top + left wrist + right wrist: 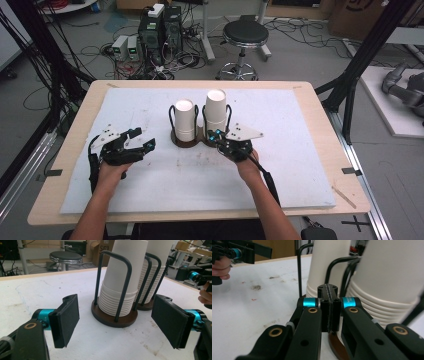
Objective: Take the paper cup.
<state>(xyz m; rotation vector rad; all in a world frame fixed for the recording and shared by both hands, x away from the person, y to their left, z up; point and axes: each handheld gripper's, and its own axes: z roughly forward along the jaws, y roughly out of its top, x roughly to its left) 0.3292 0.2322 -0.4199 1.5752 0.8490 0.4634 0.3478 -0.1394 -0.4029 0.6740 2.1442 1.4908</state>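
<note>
Two stacks of white paper cups stand upside down in a black wire holder on brown round bases at the middle of the table: a shorter left stack and a taller right stack. My left gripper rests left of the holder, open. In the left gripper view its pads stand wide apart with nothing between them, and the left stack is beyond them. My right gripper is at the front of the right base, shut. In the right gripper view its jaws are pressed together with nothing held, close to the right stack.
A white mat covers most of the wooden table. Beyond the far edge are a black stool, computer boxes and loose cables on the floor. Black frame posts stand at both sides.
</note>
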